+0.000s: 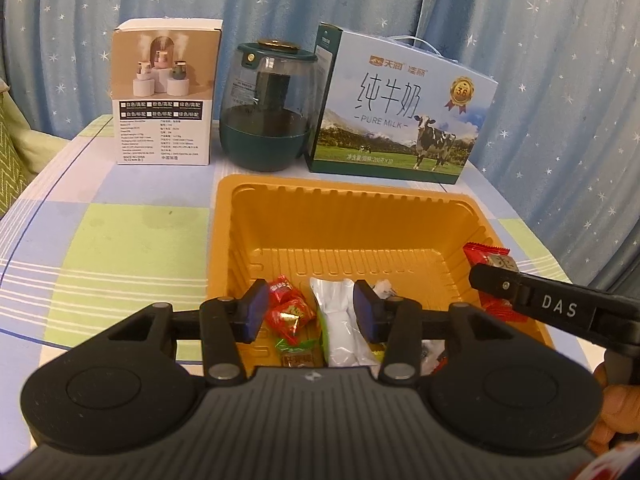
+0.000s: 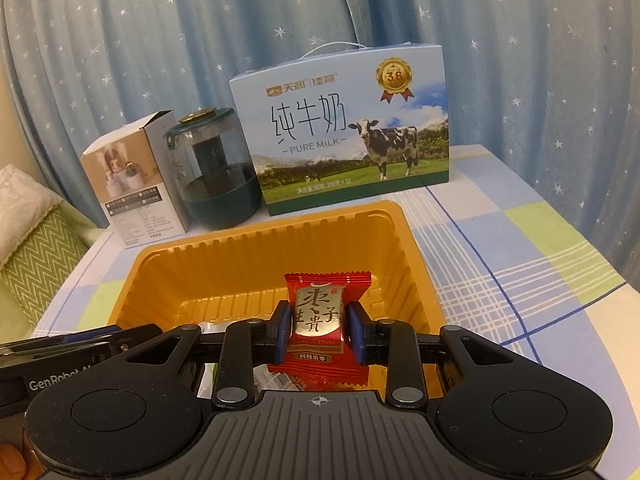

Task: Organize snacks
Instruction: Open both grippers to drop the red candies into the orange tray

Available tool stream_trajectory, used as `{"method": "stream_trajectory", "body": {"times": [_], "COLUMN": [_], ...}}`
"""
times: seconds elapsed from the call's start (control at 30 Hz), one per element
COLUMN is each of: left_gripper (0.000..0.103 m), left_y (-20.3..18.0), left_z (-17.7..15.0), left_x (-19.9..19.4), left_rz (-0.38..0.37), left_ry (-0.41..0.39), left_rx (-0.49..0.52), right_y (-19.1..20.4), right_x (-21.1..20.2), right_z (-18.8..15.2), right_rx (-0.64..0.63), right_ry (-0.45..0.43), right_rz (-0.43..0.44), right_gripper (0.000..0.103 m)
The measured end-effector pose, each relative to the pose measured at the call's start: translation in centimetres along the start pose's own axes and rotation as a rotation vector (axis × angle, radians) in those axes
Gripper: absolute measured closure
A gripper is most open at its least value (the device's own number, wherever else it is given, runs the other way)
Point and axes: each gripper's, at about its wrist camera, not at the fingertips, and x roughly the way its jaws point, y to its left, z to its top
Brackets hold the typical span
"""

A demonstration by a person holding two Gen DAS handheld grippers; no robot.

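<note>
Snacks (image 1: pixel 290 312) lie in the orange tray (image 1: pixel 344 216); right fingers (image 2: pixel 283 332) clamp a red date candy (image 2: pixel 318 320), left fingers (image 1: pixel 256 312) spread.

one tray (image 1: pixel 400 208), two boxes (image 1: pixel 166 92), perhaps seven snacks (image 1: pixel 290 312)

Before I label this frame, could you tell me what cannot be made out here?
- Snacks at the near end of the orange tray: left wrist view, hidden by the left gripper.
- Small print on the white box: too small.
- Lower part of the red date packet: hidden behind the right gripper.
</note>
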Motion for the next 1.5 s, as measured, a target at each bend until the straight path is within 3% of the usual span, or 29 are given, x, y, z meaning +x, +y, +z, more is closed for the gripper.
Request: {"method": "stream_trajectory", "body": {"times": [0.43,0.47,0.5,0.53,0.87,1.2,1.5], "left_gripper": [0.060,0.060,0.060,0.060,0.058,0.048,0.028], "left_y": [0.3,0.3,0.3,0.2,0.2,0.2,0.3], "left_z": [0.0,0.0,0.0,0.0,-0.2,-0.2,-0.4], "left_x": [-0.3,-0.3,-0.4,-0.4,-0.5,-0.5,-1.1], "left_rz": [0.003,0.004,0.005,0.006,0.016,0.035,0.061], "left_ry": [-0.003,-0.003,-0.004,-0.003,-0.004,0.005,0.006], "left_rx": [0.003,0.003,0.004,0.005,0.020,0.027,0.031], "right_y": [-0.7,-0.9,-1.1,-1.5,-2.7,-2.0,-1.3], "right_x": [-0.1,-0.1,-0.2,-0.4,-0.8,-0.7,-1.2], "right_z": [0.4,0.4,0.4,0.4,0.5,0.3,0.1], "right_rx": [0.051,0.062,0.079,0.101,0.135,0.108,0.073], "right_ry": [-0.016,-0.021,-0.031,-0.046,-0.054,-0.042,-0.037], "right_rz": [0.032,0.030,0.032,0.044,0.005,0.004,0.001], "right_gripper": [0.069,0.062,0.038,0.026,0.026,0.026,0.026]}}
